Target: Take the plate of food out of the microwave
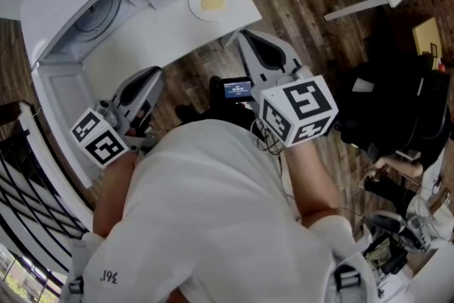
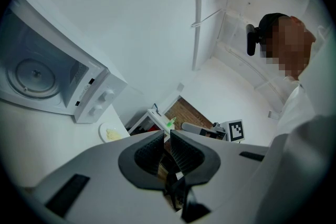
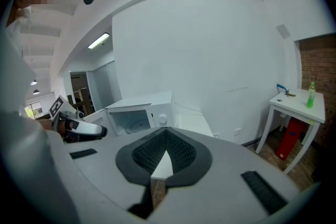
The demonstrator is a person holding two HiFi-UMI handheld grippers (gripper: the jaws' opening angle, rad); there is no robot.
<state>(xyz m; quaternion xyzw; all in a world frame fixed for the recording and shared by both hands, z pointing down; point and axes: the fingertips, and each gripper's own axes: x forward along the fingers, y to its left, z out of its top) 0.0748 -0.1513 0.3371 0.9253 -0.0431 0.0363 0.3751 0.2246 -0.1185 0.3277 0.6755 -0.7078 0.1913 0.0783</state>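
Head view, from above: a person in a white shirt point(image 1: 213, 223) holds both grippers forward over the wood floor point(image 1: 312, 18). The left gripper point(image 1: 152, 78) points at the white table point(image 1: 149, 39). The right gripper point(image 1: 245, 39) reaches its edge. The plate of food point(image 1: 209, 2) sits on the table, just right of the microwave point(image 1: 106, 3), whose door point(image 1: 60, 103) hangs open.

Left gripper view: the jaws stand a narrow slit apart with nothing between them. The plate lies outside the microwave, beside its dials.

Right gripper view: the jaws are closed tip to tip and empty. Only here, a side table point(image 3: 294, 107) with a green bottle point(image 3: 312, 94) shows clearly.
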